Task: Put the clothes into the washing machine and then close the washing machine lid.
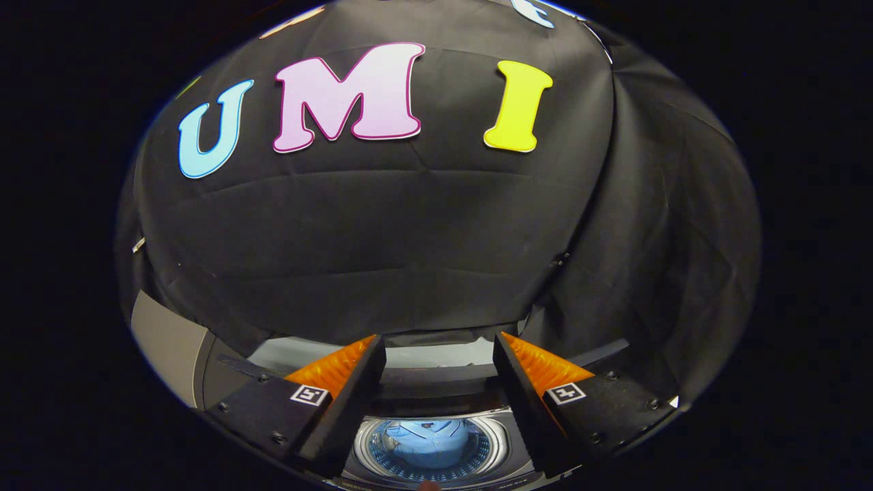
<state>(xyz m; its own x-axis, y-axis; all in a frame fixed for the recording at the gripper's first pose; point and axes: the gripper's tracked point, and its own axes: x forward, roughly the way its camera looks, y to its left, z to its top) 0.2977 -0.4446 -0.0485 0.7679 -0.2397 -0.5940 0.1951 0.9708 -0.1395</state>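
My gripper is open, its fingers wide apart with nothing between them. Below and between the fingers I look down into the washing machine's round drum, whose ring-shaped rim shows. A light blue garment lies inside the drum. The machine's top panel runs across just beyond the opening. The raised lid appears as a pale grey band behind it, partly hidden by the fingers.
The black cloth wall stands close behind the machine. A grey panel sits off to the left of the machine. A cloth fold hangs at the right.
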